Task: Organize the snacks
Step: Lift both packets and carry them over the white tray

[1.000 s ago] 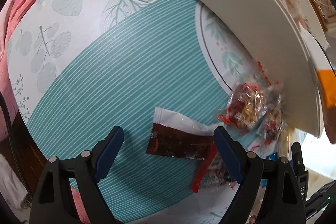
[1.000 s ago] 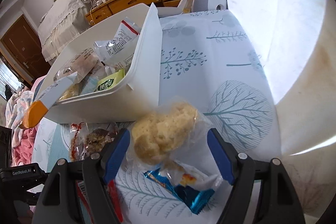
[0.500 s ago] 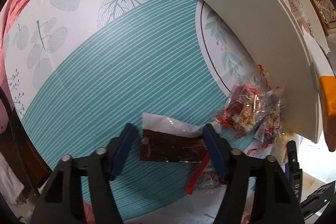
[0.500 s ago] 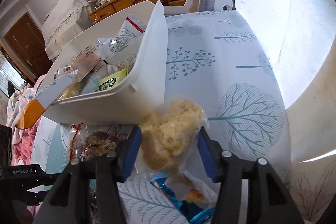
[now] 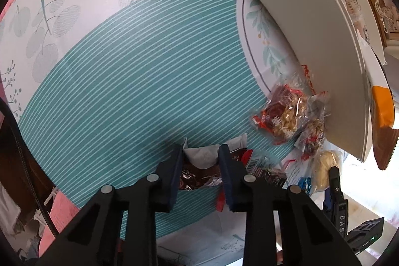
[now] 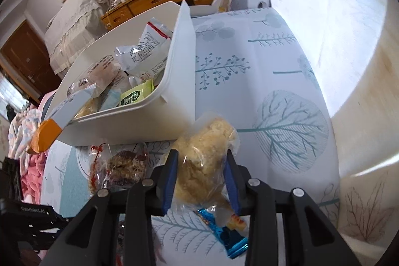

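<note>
My left gripper (image 5: pixel 200 153) points down at the table, and its jaws are closing on a dark brown snack packet (image 5: pixel 197 177), which buckles upward between the blue pads. In the right wrist view my right gripper (image 6: pixel 202 158) is closing on a clear bag of yellow puffed snack (image 6: pixel 212 133); both pads press into its sides. The white bin (image 6: pixel 139 121) stands just behind, filled with several packets. Its curved wall (image 5: pixel 311 29) rises at the upper right of the left wrist view.
A clear red-printed nut packet (image 5: pixel 281 114) lies against the bin; it shows also as the nut packet (image 6: pixel 122 166). A blue wrapper (image 6: pixel 224 233) lies under the right gripper. An orange-tipped packet (image 6: pixel 47 131) overhangs the bin's corner. The teal-striped, leaf-printed tablecloth (image 5: pixel 124 79) covers the table.
Both pairs of jaws have narrowed from wide apart onto their packets. The brown packet has crumpled between the left pads, and the yellow bag is squeezed between the right pads.
</note>
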`<state>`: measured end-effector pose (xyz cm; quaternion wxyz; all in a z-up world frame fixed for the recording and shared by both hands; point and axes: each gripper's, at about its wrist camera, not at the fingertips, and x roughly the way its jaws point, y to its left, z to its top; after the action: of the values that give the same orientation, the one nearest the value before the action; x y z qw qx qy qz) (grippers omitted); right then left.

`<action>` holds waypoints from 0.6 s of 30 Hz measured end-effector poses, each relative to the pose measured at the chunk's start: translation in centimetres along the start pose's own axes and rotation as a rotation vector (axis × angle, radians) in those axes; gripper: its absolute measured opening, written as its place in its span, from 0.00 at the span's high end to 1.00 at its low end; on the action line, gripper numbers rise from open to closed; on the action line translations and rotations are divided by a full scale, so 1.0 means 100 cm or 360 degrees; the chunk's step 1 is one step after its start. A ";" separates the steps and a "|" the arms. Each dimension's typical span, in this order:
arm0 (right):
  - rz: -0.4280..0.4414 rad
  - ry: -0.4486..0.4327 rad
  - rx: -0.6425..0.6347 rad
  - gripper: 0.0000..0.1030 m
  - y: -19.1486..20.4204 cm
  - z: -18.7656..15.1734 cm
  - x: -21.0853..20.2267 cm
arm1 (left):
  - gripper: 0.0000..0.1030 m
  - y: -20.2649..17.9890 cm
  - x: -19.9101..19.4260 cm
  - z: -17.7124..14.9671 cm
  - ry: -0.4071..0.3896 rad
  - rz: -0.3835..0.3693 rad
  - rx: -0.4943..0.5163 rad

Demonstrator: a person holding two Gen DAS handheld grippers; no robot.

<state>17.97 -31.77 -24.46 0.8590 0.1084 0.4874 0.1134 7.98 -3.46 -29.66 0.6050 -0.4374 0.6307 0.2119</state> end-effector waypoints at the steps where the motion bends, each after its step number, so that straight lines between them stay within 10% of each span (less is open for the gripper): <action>1: 0.0013 -0.0001 0.0023 0.66 -0.001 0.000 -0.003 | 0.75 0.001 0.000 0.000 0.0011 0.0007 0.0009; 18: -0.0004 -0.0172 0.0158 0.66 -0.012 0.018 -0.066 | 0.80 0.019 -0.059 0.006 0.0031 -0.0012 0.0110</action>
<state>16.33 -35.07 -18.56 0.8777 0.1563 0.4456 0.0819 6.14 -0.28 -24.65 0.6142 -0.4208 0.6419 0.1835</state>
